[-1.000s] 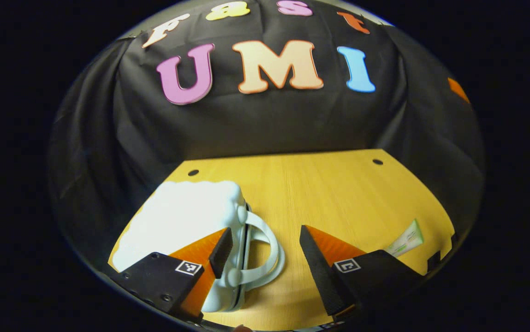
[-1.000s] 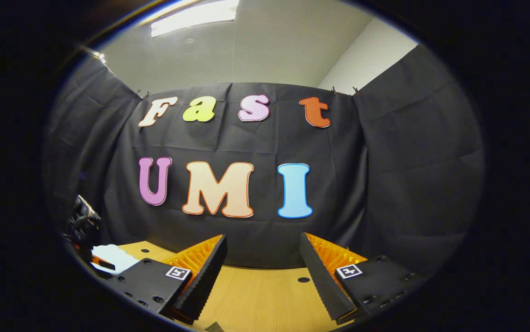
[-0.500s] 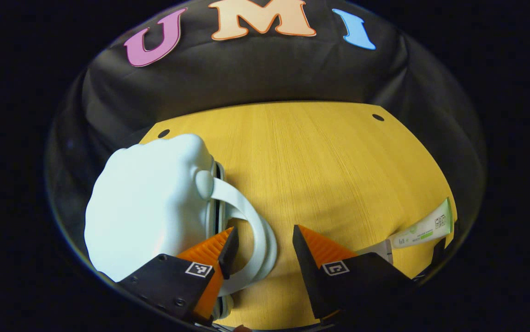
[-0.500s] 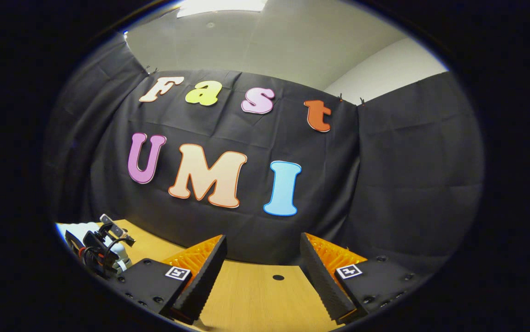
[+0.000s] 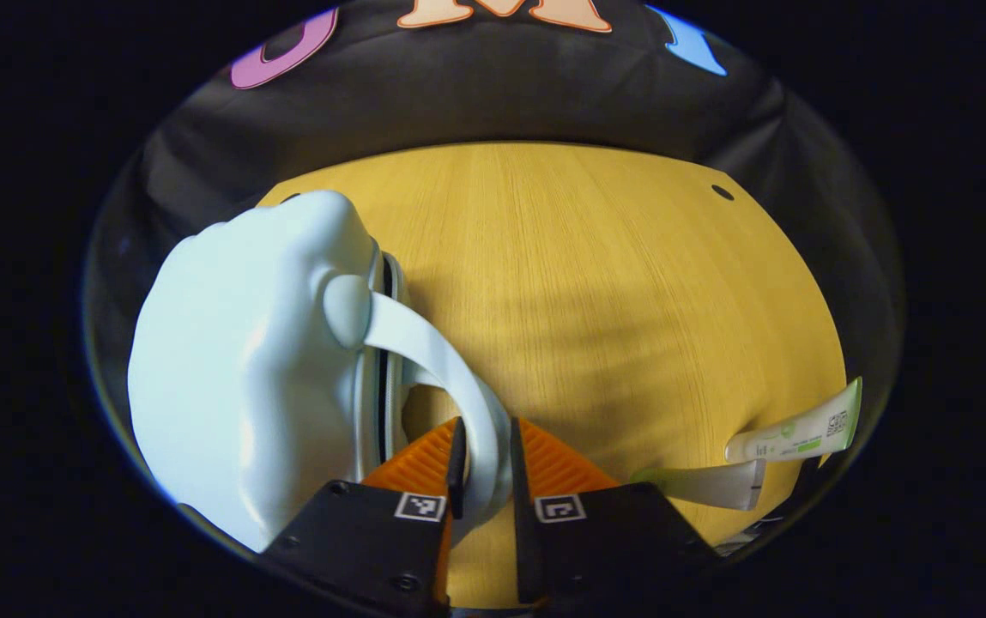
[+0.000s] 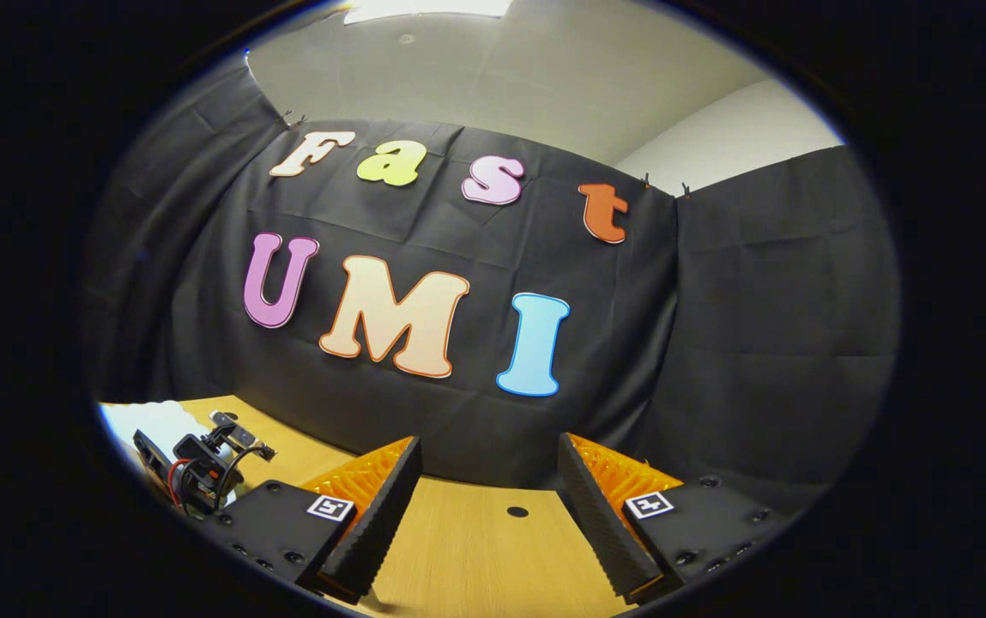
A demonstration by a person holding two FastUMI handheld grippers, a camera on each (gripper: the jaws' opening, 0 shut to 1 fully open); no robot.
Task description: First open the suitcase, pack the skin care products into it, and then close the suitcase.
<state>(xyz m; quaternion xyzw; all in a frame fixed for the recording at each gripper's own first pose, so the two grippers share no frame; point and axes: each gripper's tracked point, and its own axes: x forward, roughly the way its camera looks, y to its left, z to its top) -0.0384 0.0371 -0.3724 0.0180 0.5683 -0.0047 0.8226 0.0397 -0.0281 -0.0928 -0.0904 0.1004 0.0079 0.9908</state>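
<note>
Fingers (image 5: 456, 468) of left gripper (image 5: 484, 468) clamp suitcase handle (image 5: 450, 378).

A: where's everything sitting in the left gripper view?

B: suitcase (image 5: 244, 386) is lying at the left of the table (image 5: 613, 283), its handle (image 5: 450, 386) sticking out right, running between the left gripper (image 5: 484, 468) fingers at bottom centre. Two tubes (image 5: 793, 433) are lying at the lower right edge.

A: right gripper view?

B: right gripper (image 6: 488, 506) is sitting bottom centre, suitcase (image 6: 145, 421) peeking in lower left.

R hand-held gripper (image 6: 488, 506) open over wood table (image 6: 475, 566).
</note>
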